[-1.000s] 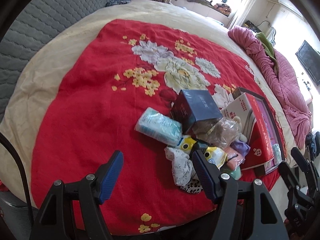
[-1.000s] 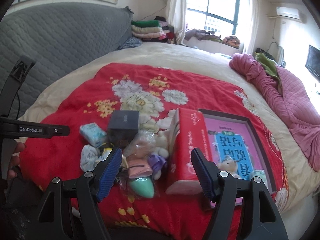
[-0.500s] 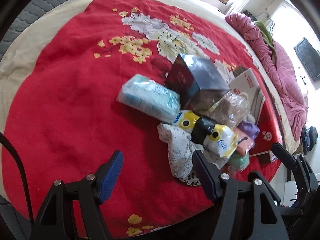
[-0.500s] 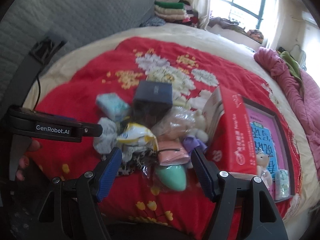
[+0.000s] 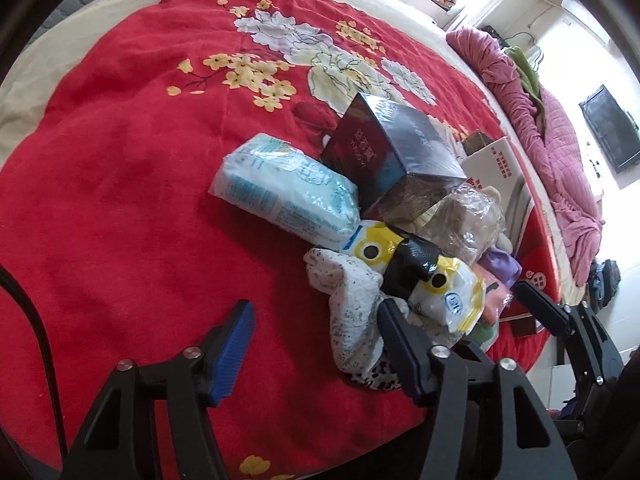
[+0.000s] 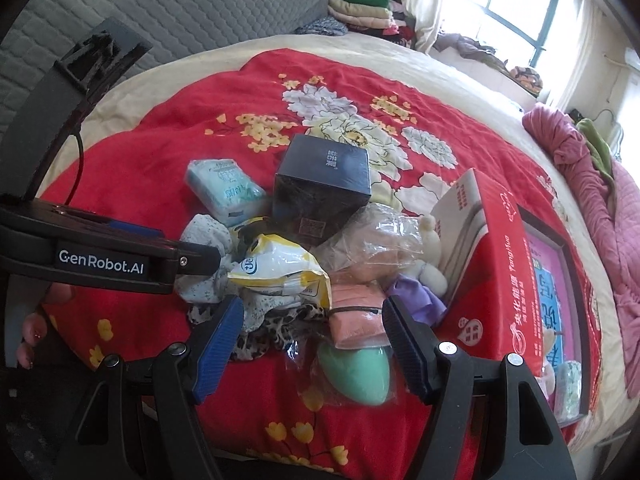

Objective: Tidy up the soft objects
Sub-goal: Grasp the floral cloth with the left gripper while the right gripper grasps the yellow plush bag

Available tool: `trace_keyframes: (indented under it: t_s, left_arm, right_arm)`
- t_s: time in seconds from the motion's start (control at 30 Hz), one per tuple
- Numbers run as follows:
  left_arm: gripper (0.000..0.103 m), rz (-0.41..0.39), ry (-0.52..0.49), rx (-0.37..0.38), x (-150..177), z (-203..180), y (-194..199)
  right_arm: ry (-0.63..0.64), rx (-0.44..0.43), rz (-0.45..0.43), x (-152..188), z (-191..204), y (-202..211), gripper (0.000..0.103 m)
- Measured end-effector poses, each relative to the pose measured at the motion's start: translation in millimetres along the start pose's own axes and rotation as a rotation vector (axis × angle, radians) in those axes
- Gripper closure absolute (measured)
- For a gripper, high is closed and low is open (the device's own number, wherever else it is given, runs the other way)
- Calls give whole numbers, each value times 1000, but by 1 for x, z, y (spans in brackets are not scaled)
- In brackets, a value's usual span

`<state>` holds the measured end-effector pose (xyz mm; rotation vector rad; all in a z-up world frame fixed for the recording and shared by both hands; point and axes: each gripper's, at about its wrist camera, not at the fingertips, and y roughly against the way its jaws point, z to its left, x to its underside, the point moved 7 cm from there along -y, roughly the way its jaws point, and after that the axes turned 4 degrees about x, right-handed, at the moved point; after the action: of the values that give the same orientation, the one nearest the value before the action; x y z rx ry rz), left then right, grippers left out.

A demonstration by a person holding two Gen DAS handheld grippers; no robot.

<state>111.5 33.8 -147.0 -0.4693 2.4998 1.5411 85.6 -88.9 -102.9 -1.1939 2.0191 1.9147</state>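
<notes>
The soft things lie heaped near the front edge of the red blanket [image 5: 120,200], bunched together, probably tipped out for sorting. The left gripper [image 5: 316,340] hangs above the pile's left side, its jaws spread with nothing between them, though they have just been closing a little. One finger sits over the speckled white cloth [image 5: 352,312], likely the first pick. The tissue pack [image 5: 280,196] lies flat, its long axis running from upper left down to lower right, leaning against the dark box [image 5: 396,152]. The yellow packet [image 6: 276,272] lies draped over the cloth, its torn end toward the camera in the right view. The right gripper [image 6: 312,344] stands wide and empty above the pink bundle [image 6: 356,316] and green egg-shaped thing [image 6: 356,372], whose narrow end seems to point left. The red carton [image 6: 492,280] stands beside the heap, open side facing it, perhaps as the bin.
</notes>
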Motion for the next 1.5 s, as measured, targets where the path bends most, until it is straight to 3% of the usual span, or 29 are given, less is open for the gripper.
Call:
trace_keyframes:
  t_s: [0.23, 0.33, 0.43, 0.73, 0.77, 0.83, 1.1, 1.3, 1.5]
  left_arm:
    - [69, 21, 29, 100, -3, -7, -11]
    - [87, 23, 37, 141, -6, -9, -14]
    - [94, 19, 32, 146, -7, -7, -16]
    - [95, -5, 35, 150, -11, 4, -13]
    - [95, -5, 37, 150, -11, 5, -13]
    - [95, -3, 39, 154, -10, 7, -14]
    - [95, -2, 36, 141, -8, 9, -13]
    - [95, -20, 26, 132, -8, 5, -7]
    - [95, -50, -11, 118, -9, -6, 3]
  right_arm:
    - [24, 4, 1, -6, -2, -11, 30]
    - [46, 2, 5, -7, 1, -15, 30]
    - [57, -17, 5, -10, 5, -19, 30]
    - [117, -41, 0, -28, 19, -33, 30]
    - [122, -53, 0, -31, 21, -34, 32]
    - [119, -96, 23, -32, 25, -38, 49]
    - [120, -99, 70, -32, 32, -46, 49]
    - [6, -176, 90, -25, 22, -40, 52]
    - [-122, -228, 46, -23, 2, -18, 54]
